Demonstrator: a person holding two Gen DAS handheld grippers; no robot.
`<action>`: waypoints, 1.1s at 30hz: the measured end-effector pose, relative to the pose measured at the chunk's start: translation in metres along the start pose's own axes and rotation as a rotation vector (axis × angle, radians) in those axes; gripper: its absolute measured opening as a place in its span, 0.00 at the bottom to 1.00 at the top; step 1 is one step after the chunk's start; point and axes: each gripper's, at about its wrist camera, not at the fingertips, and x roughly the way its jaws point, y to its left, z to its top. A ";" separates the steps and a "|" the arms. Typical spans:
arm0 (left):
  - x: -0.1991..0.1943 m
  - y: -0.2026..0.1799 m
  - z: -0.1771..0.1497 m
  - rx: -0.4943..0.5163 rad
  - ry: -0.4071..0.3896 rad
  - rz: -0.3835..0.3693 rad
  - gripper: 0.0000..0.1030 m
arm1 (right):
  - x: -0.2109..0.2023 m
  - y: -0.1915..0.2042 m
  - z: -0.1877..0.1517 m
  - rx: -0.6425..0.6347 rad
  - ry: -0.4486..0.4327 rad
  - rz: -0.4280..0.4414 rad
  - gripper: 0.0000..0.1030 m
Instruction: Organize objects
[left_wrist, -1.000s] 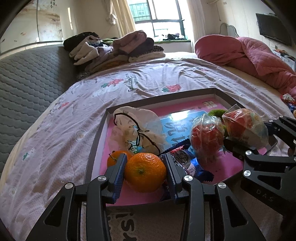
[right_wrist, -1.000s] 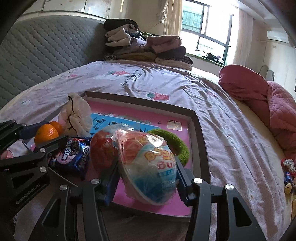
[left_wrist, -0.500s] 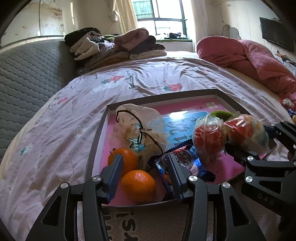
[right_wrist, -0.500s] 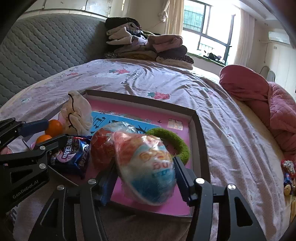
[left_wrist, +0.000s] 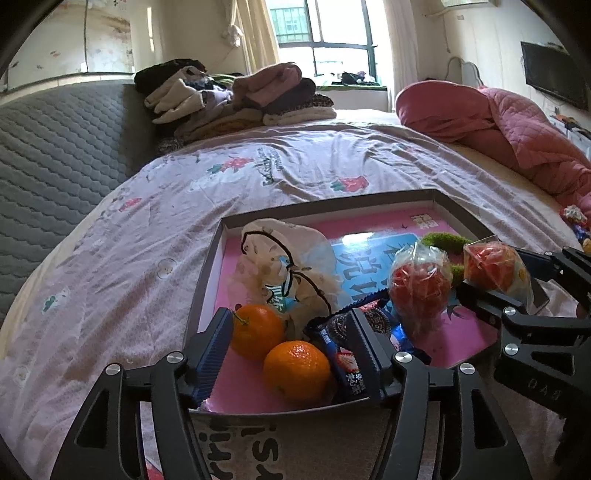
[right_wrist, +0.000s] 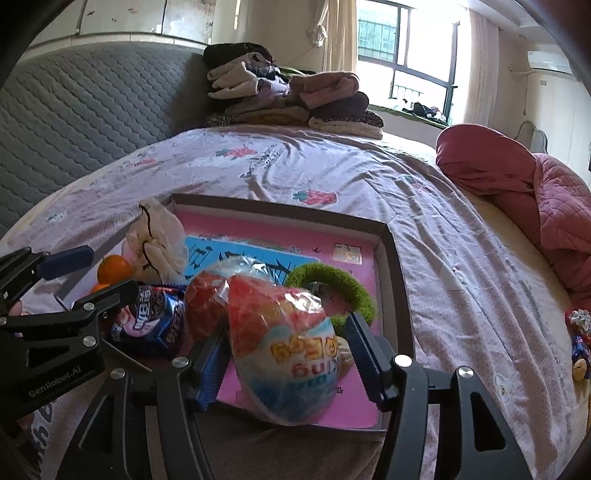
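From the left wrist view, the left gripper (left_wrist: 291, 350) angles down over the near edge of the shallow grey-rimmed tray with a pink floor (left_wrist: 458, 210), which sits on the lilac printed bedsheet (left_wrist: 110, 277). Its jaws have just been opening and stand released around the nearer round orange mandarin (left_wrist: 296, 371), which rests on the tray floor.

From the right wrist view, the right gripper (right_wrist: 286, 360) tilts down likewise, jaws spread, the clear-wrapped red-and-blue egg-shaped snack (right_wrist: 284, 350) between them at the tray's near edge.
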 end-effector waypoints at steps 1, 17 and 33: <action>-0.002 0.000 0.001 -0.003 -0.006 0.000 0.65 | -0.001 -0.001 0.000 0.005 -0.003 0.003 0.59; -0.019 0.005 0.007 -0.029 -0.042 0.018 0.68 | -0.009 -0.006 0.009 0.045 -0.049 0.020 0.59; -0.041 0.011 0.013 -0.072 -0.102 0.006 0.72 | -0.028 -0.011 0.019 0.076 -0.126 0.050 0.66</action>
